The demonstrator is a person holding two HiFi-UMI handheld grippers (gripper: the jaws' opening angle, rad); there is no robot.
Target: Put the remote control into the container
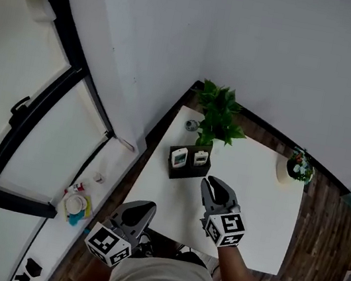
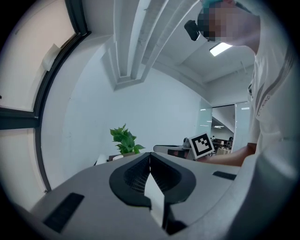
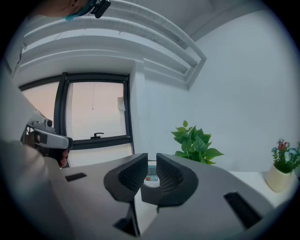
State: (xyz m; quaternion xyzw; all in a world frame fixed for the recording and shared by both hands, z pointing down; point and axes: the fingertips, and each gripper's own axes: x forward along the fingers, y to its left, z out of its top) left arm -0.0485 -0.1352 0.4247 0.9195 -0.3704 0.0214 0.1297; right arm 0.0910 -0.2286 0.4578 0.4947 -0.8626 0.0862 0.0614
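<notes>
Two remotes [image 1: 178, 158] stand upright side by side in the dark container [image 1: 186, 173] at the middle of the head view, on the white table [image 1: 263, 212]; their buttons are too small to read there. Just above the container a leafy plant [image 1: 220, 114] spreads, its pot hidden behind the leaves and the container; a small grey thing [image 1: 192, 125] to its left is too small to tell apart; a flower pot [image 1: 298, 167] sits at the table's right edge.

The right gripper [image 1: 213, 185] hangs just below the container, apart from it; in its own view the right gripper [image 3: 151, 161] has its fingers a narrow gap apart with nothing pressed between them; through the gap only a sliver of a remote [image 3: 151, 179] shows, with an orange button, the rest masked by the fingers.

The left gripper [image 1: 142, 210] sits at the lower left, off the table's near edge; in its view the left gripper [image 2: 150, 154] has its fingertips together on nothing, and its grey body covers most of the table; only the plant [image 2: 124, 140] peeks over it.
</notes>
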